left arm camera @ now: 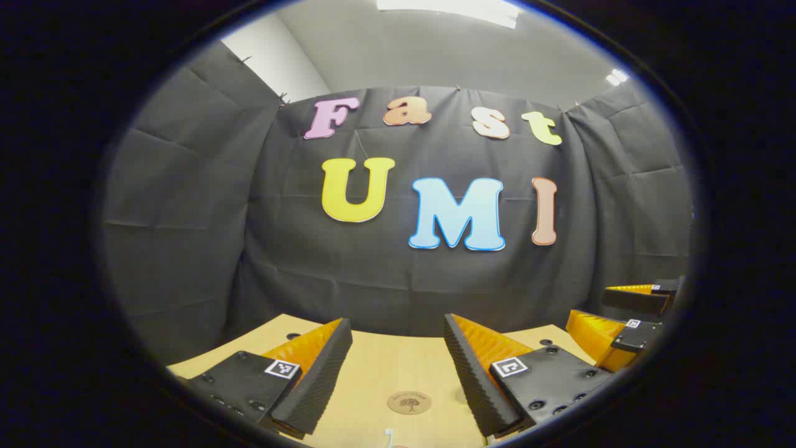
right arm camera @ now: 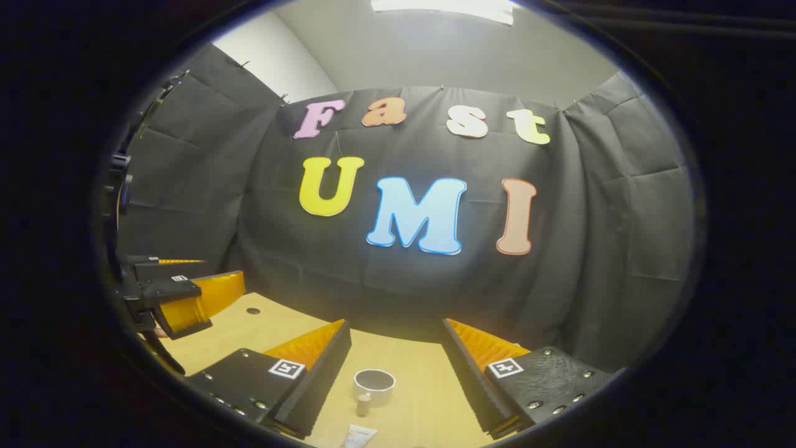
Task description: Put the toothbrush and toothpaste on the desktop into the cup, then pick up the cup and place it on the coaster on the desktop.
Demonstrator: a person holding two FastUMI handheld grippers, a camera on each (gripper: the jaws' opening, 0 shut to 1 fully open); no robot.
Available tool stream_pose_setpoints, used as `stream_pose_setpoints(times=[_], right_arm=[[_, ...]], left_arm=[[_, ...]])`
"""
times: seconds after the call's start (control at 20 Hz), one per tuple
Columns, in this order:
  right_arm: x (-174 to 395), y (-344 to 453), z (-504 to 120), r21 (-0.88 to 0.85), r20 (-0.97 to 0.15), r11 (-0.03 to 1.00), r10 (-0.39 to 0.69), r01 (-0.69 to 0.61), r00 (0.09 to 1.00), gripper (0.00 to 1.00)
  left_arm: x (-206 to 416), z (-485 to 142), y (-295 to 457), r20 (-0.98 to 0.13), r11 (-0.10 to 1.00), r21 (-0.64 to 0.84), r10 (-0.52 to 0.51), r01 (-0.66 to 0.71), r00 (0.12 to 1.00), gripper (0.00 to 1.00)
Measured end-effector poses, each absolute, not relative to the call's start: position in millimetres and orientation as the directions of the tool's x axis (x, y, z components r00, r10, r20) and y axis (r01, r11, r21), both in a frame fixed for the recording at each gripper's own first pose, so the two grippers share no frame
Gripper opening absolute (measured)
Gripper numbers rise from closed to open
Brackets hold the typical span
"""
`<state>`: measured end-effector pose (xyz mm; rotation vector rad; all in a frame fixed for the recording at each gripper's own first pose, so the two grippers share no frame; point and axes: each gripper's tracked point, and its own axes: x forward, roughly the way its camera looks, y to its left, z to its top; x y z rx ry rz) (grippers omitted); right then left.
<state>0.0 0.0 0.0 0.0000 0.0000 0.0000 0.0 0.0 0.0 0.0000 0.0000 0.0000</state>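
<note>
Both grippers held above a pale wooden desktop (left arm camera: 373, 373), facing the booth's cloth wall. In the left gripper view, the left gripper (left arm camera: 398, 354) has its jaws spread wide with nothing between them; the round coaster (left arm camera: 408, 402) lies flat on the desktop in the gap between the fingers, and a small white tip, too little of it visible to identify, shows at the lower edge just below the coaster. The right gripper (left arm camera: 622, 323) appears at the right margin of that view, well apart.

In the right gripper view, the right gripper (right arm camera: 398, 354) likewise stands wide open and empty. The cup (right arm camera: 374, 384) stands upright on the desktop between its fingers, mouth up and apparently empty. A small capped cylinder (right arm camera: 364, 404) stands just in front of the cup, and a flat white tube end, probably the toothpaste (right arm camera: 359, 435), lies at the lower edge. The left gripper (right arm camera: 180, 298) shows at the left margin. The toothbrush cannot be made out with certainty.

Handling, as a judgement: nothing is in the cup yet. The toothpaste is light and soft and would yield under pressure, so a grip across its flat middle seems safest. The cup looks rigid and possibly smooth; pinching its wall over the rim should hold it, provided it stays upright once loaded.
</note>
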Motion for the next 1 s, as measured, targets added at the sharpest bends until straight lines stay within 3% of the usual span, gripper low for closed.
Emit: stream_pose_setpoints(times=[0.15,0.45,0.75,1.0], right_arm=[[-1.7,-9.2,-11.1,0.021,-0.044,1.000,-0.020,0.021,0.999,0.91],[-5.7,-17.7,-58.2,0.058,-0.234,0.997,-0.033,0.048,0.972,0.91],[-15.2,0.9,-109.4,0.185,-0.447,0.982,0.054,0.033,0.893,0.92],[-16.8,15.9,-136.9,0.243,-0.538,0.969,0.100,0.041,0.837,0.91]], left_arm=[[5.9,-3.3,-0.2,-0.019,1.000,0.009,0.000,0.001,1.000,0.96],[11.4,-40.2,-11.1,-0.143,0.998,0.006,-0.058,0.060,0.988,0.96],[13.2,-81.7,-32.1,-0.263,0.987,0.046,-0.139,0.156,0.955,0.96],[12.5,-118.3,-32.9,-0.381,0.988,0.000,-0.144,0.156,0.913,0.96]])
